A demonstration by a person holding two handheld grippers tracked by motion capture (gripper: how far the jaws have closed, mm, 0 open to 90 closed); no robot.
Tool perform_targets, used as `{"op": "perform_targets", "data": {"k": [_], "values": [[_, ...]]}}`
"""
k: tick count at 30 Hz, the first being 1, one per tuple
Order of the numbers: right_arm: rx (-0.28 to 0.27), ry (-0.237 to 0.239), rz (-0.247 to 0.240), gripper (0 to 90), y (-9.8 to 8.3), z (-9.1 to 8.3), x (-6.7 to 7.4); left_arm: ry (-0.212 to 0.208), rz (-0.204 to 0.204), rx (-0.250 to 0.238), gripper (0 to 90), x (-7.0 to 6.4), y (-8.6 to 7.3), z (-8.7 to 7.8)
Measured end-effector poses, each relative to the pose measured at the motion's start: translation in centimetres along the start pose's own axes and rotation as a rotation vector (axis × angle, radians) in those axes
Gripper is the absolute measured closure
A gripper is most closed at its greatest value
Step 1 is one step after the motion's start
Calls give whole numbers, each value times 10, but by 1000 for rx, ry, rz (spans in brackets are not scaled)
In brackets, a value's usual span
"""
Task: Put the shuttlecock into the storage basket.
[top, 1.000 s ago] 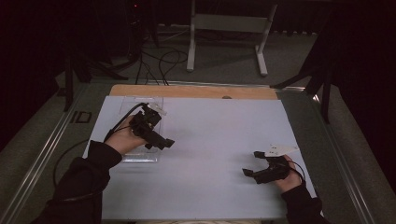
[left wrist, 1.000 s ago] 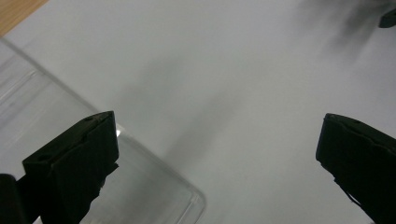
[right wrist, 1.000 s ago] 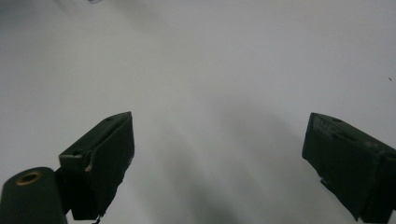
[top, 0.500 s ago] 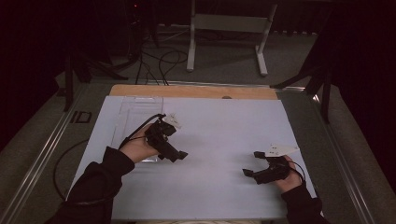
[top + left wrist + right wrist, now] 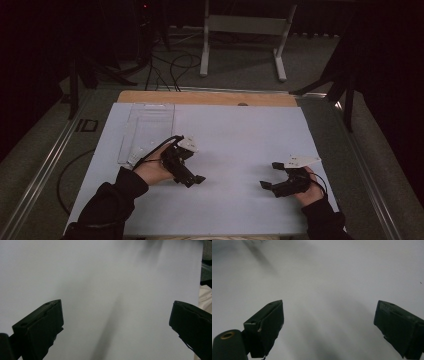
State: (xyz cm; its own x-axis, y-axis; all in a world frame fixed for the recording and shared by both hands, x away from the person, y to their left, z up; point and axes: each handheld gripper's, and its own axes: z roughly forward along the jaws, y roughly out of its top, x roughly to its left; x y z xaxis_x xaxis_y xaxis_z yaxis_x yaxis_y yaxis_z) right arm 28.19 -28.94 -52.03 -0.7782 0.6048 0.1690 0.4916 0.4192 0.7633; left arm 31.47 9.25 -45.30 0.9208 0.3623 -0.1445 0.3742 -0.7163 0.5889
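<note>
A clear plastic tray (image 5: 148, 125) lies flat on the white table sheet (image 5: 235, 135) at the back left. My left gripper (image 5: 194, 180) hovers over the sheet to the right of the tray's near end and apart from it, jaws pointing toward the near right. In the left gripper view its jaws stand wide apart, open (image 5: 116, 306), with bare white sheet between them. My right gripper (image 5: 270, 175) rests low at the near right, jaws pointing left. The right gripper view shows it open (image 5: 329, 303) with nothing in it.
A wooden strip (image 5: 210, 97) runs along the table's far edge. A black cable (image 5: 65, 175) loops off the left side. On the floor beyond are a white stand (image 5: 242, 30), cables (image 5: 172, 65) and dark legs (image 5: 345, 85).
My left gripper has moved right and toward the near edge, off the clear tray and onto bare sheet. The right gripper has stayed put.
</note>
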Motion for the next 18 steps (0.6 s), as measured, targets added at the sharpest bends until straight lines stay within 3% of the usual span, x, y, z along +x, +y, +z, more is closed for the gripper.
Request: {"op": "perform_targets", "data": {"k": [18], "values": [[4,-1,-3,94,0,0,1,-2,-7,17,0,-7,-40,1]]}}
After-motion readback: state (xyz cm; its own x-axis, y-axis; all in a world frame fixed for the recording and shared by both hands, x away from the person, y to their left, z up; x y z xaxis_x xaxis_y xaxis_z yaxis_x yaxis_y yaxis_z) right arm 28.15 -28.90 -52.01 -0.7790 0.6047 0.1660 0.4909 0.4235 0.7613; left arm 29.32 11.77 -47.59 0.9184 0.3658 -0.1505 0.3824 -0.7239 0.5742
